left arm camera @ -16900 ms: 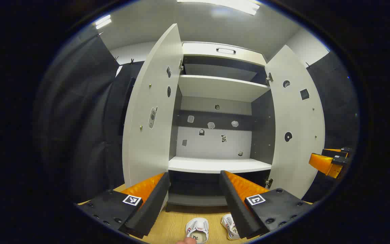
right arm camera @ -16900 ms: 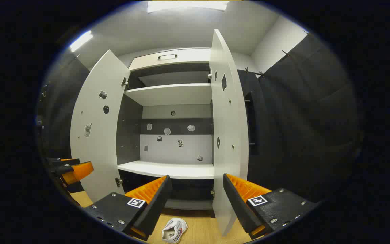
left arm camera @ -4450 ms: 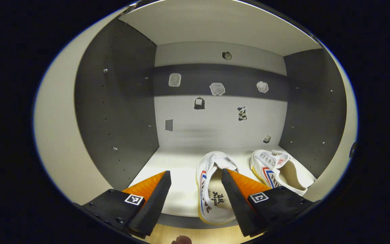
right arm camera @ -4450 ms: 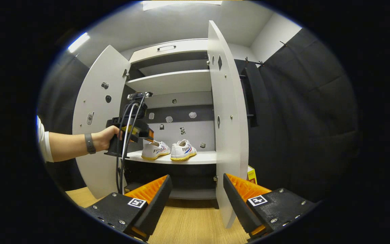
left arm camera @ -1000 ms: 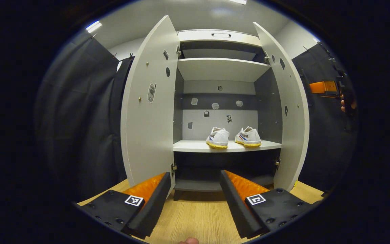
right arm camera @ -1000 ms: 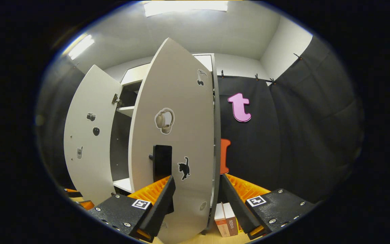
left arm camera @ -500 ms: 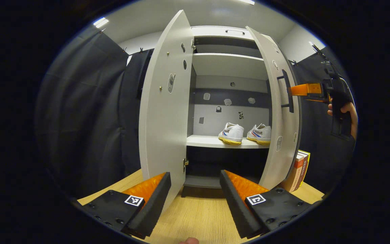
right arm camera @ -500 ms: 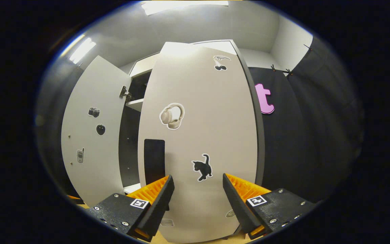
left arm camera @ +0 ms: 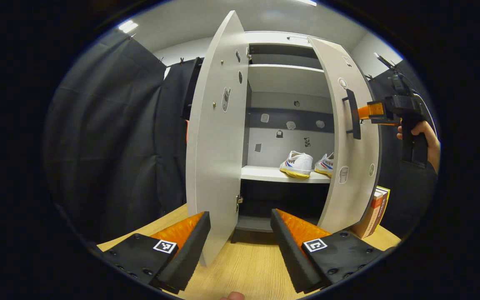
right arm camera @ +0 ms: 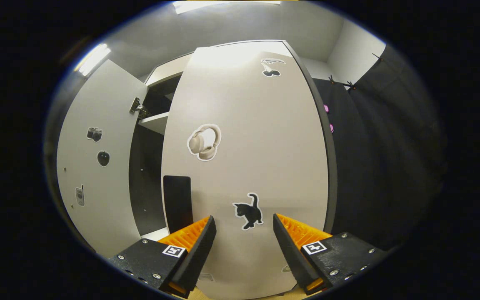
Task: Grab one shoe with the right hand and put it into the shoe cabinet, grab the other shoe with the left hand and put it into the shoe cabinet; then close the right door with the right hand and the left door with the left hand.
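Both shoes sit on the shelf, centre-right in the left gripper view, so I judge only the doors remain. My right hand-held gripper, fingers spread and grasping nothing, presses the right door near its handle. The left hand-held gripper waits spread, empty, before the left door.

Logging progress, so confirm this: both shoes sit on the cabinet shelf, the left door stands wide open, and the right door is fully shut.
Not quite: the right door is only partly shut, as the left gripper view shows. Both shoes sit on the shelf, and the left door stands wide open.
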Tool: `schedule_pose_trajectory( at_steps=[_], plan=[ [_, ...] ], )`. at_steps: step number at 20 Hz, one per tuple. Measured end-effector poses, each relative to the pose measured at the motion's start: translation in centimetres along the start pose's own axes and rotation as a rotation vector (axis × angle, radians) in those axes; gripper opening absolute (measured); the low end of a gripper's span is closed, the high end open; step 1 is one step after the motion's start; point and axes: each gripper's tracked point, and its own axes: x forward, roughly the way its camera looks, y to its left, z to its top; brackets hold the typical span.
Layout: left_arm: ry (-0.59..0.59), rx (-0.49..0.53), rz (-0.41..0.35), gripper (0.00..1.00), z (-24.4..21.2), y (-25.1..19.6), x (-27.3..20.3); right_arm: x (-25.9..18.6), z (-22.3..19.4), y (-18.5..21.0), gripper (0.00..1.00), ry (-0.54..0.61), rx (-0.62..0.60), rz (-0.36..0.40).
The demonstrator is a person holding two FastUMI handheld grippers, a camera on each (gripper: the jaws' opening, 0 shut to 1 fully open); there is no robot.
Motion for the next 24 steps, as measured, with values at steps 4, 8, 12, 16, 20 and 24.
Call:
schedule_pose_trajectory(
  at_steps=[4, 8, 12, 16, 20, 24],
  plan=[
    [0.001, 0.014, -0.011, 0.95, -0.2, -0.4, 0.1, 1.4, -0.1, 0.4, 0.87, 0.011, -0.004, 0.001],
    [-0.001, 0.026, -0.023, 0.95, -0.2, -0.8, 0.1, 1.8, -0.1, 0.6, 0.87, 0.014, -0.026, -0.002],
    [0.004, 0.008, -0.027, 0.95, -0.1, -1.1, 0.3, 1.7, 0.0, 0.1, 0.88, 0.010, -0.024, -0.004],
    [-0.018, 0.013, -0.028, 0.95, 1.2, -1.3, 0.1, -1.9, -0.4, 0.0, 0.92, -0.010, -0.081, 0.001],
    [-0.032, 0.008, -0.052, 0.95, 2.8, -2.0, -0.2, -6.8, -1.8, 0.0, 0.92, -0.015, -0.075, 0.002],
    [-0.061, 0.012, -0.070, 0.95, 4.2, -3.1, -0.2, -12.4, -4.4, -1.2, 0.92, -0.001, -0.010, -0.035]
  ],
)
